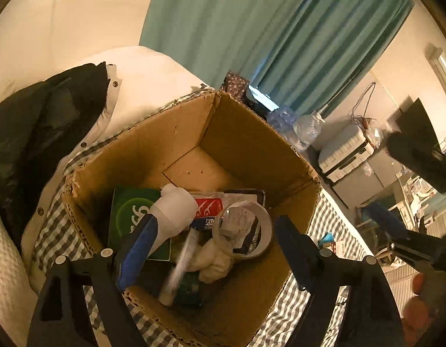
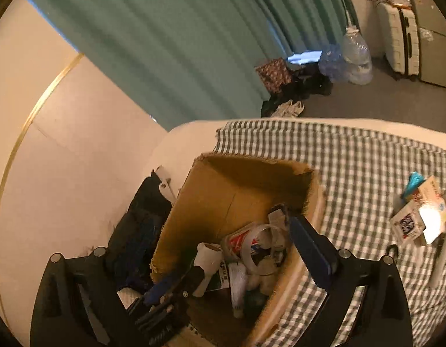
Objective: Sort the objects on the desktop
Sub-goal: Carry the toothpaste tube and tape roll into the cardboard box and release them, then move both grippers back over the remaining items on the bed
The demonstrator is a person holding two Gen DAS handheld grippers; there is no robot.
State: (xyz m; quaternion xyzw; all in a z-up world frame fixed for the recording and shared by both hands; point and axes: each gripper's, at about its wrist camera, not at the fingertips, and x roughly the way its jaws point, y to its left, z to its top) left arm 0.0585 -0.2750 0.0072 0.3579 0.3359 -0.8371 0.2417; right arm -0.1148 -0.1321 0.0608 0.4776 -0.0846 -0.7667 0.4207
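A room with pale walls and a teal curtain; a bed with a grey-and-white checked sheet carries the things to be sorted. On the sheet stands an open cardboard box, its flaps torn away at the rim. Inside it we see a green packet, a white bottle lying across the packet, a roll of clear tape, a red-and-white packet partly under the bottle, a crumpled white wad and a blurred white stick-like item at the near wall. Our left gripper hangs over the box with its jaws wide apart; nothing is held between them, though the bottle lies close behind the left finger. Our right gripper also points down into the box, jaws wide apart and empty; in its view the left gripper shows as a dark shape at the box's near corner. Still outside the box, on the sheet to the right, lie some small cartons with a turquoise item beside them. A dark jacket lies left of the box, and a white suitcase stands on the floor beyond.
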